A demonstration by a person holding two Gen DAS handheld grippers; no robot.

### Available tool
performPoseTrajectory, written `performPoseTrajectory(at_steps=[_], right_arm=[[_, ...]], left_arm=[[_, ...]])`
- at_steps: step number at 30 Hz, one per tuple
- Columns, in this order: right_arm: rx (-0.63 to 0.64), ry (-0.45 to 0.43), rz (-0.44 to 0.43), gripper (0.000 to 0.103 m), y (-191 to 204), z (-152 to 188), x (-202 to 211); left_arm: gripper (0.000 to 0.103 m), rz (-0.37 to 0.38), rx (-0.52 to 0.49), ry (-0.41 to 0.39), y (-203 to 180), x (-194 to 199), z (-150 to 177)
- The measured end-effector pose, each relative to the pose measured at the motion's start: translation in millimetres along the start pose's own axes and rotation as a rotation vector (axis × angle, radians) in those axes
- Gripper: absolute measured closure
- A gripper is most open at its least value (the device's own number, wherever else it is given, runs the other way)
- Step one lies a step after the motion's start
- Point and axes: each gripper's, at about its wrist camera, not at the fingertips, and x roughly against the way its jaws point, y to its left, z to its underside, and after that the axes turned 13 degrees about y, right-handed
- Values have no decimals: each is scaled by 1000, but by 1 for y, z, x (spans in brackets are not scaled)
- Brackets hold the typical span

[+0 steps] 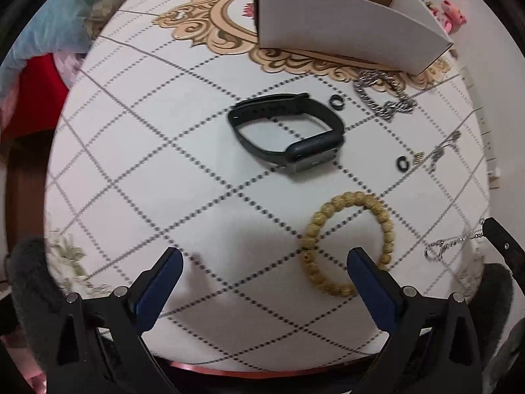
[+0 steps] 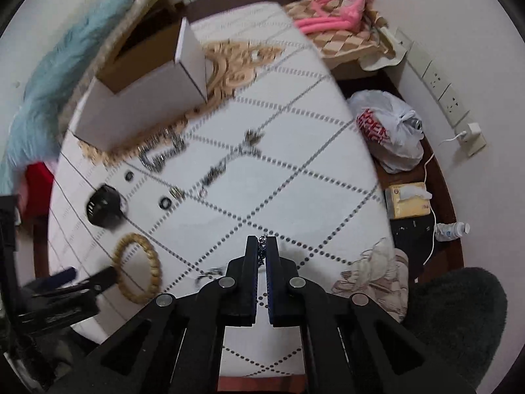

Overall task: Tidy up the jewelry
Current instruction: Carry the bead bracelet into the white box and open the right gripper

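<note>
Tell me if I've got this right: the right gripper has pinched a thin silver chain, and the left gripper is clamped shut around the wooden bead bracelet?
Not quite. The left gripper is open, its fingers spread wide above the table, with the wooden bead bracelet lying loose by one fingertip, as the left wrist view shows. The rest holds: the right gripper has pinched a thin silver chain.

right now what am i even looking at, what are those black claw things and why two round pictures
The claws are hand-held two-finger grippers, one in each of a person's hands, each with a fisheye camera looking along its fingers; hence two round pictures.

The left camera shows the left gripper open above a table. On it lie a black watch, a bead bracelet, a chunky steel chain, two small dark rings and an open white box.

The right camera shows the right gripper shut on a thin chain, whose other end trails on the table.
</note>
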Motion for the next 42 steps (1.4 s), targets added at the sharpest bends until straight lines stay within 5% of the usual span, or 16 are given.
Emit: performPoseTrajectory(at_steps=[7,9,16,24,35,42], right_arm=[[11,-24,-6,99,0,-2,11],[13,-18,1,99,-6,-9,7],[18,-25,-24,99,-1,-8,18],[50,-50,-127,99,18,-20,55],[175,-143,-207,99,72,-100,110],[203,-102,-203,99,101,-173,93]], left_arm=[[55,-41,-86,-30,-15,-8,0],[97,-48,-126,-66,-20,-5,3],[96,-3,-115,-120,-6,10,13],[96,78,-115,-235,9,82,13],[96,210,-134,-374,-23,175,-69],[96,213,-131,-329,-19,172,-150]])
